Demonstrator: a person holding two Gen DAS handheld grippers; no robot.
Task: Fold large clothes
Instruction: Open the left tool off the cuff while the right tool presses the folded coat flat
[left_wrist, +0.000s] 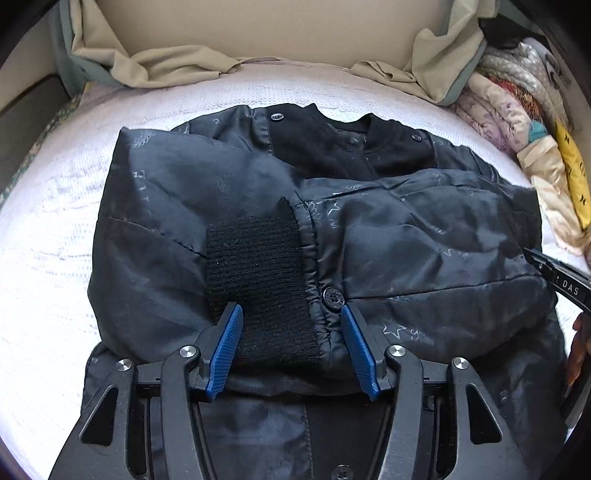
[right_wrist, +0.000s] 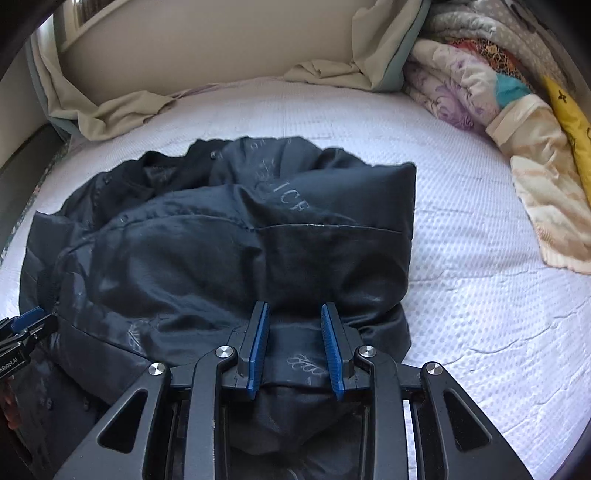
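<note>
A dark padded jacket (left_wrist: 406, 229) lies on the white bedspread (left_wrist: 44, 295), collar (left_wrist: 325, 136) toward the far side, both sleeves folded across its front. My left gripper (left_wrist: 291, 317) is open, its blue pads either side of the black knit sleeve cuff (left_wrist: 258, 273) by a snap button (left_wrist: 331, 297). My right gripper (right_wrist: 295, 317) is open over the jacket's folded sleeve (right_wrist: 258, 266), pads apart with fabric between them. The right gripper's tip shows at the right edge of the left wrist view (left_wrist: 554, 280); the left gripper shows at the left edge of the right wrist view (right_wrist: 22, 328).
A pile of folded floral and yellow bedding (right_wrist: 498, 122) lies at the far right. A crumpled beige sheet (left_wrist: 166, 66) lies along the headboard (left_wrist: 258, 26). The bedspread (right_wrist: 480, 295) stretches to the right of the jacket.
</note>
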